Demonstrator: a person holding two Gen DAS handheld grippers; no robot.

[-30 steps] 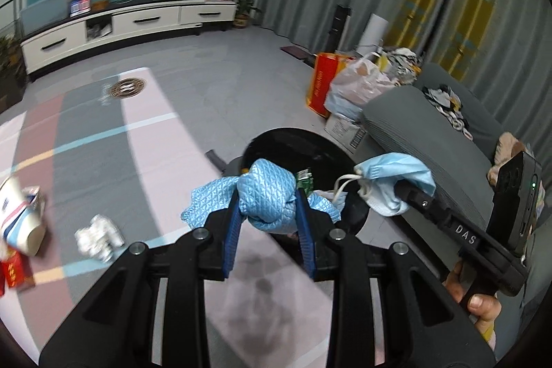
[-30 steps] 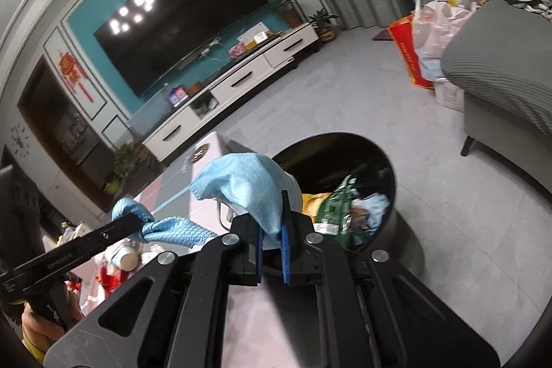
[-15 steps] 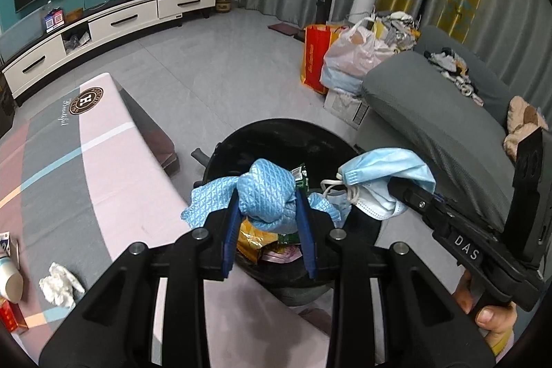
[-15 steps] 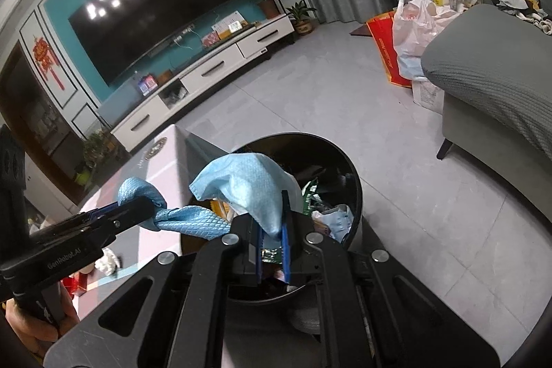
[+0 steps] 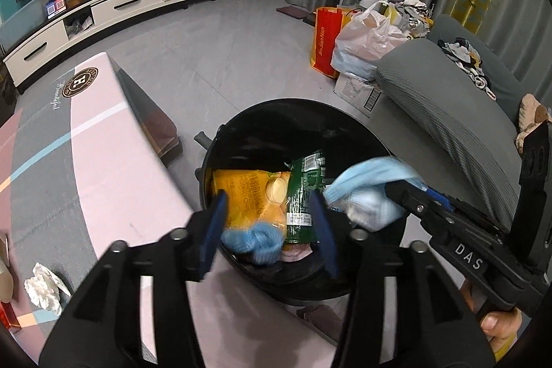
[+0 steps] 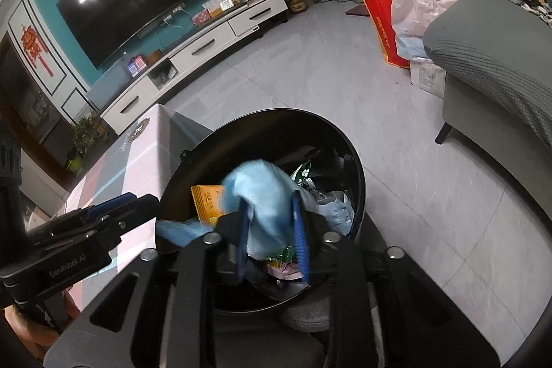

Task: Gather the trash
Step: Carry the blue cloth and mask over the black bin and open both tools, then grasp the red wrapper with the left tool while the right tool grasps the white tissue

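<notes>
I see the long low table with its pink, grey and blue-striped covering (image 5: pixel 103 161), a round dark emblem with an "H" printed near its far corner. Just off its right edge stands the round glossy black trash bin (image 5: pixel 300 112), rim smooth and circular. Inside it lie a crinkly orange snack packet (image 5: pixel 241 195) with pale lettering too small for me to read, and a green foil wrapper (image 5: pixel 303 192) carrying a white barcode label.

My left gripper (image 5: pixel 269 226) hangs over the bin's near rim with its blue-padded jaws spread wide, gripping nothing. Below the gap, the knotted blue woven cloth (image 5: pixel 255 240) rests on the orange packet inside the bin, blurred.

My right gripper (image 6: pixel 270 230), marked "DAS" along its black finger in the left view, is over the bin too. Its jaws stand parted, and the soft pale-blue pleated face mask (image 6: pixel 265 195) sits loosely between the pads, blurred; I cannot tell whether either pad touches it. The left tool's body reads "GenRobot.AI" in the right view.

A crumpled white tissue (image 5: pixel 43 287) lies on the table near its left edge, well apart from the bin.
</notes>
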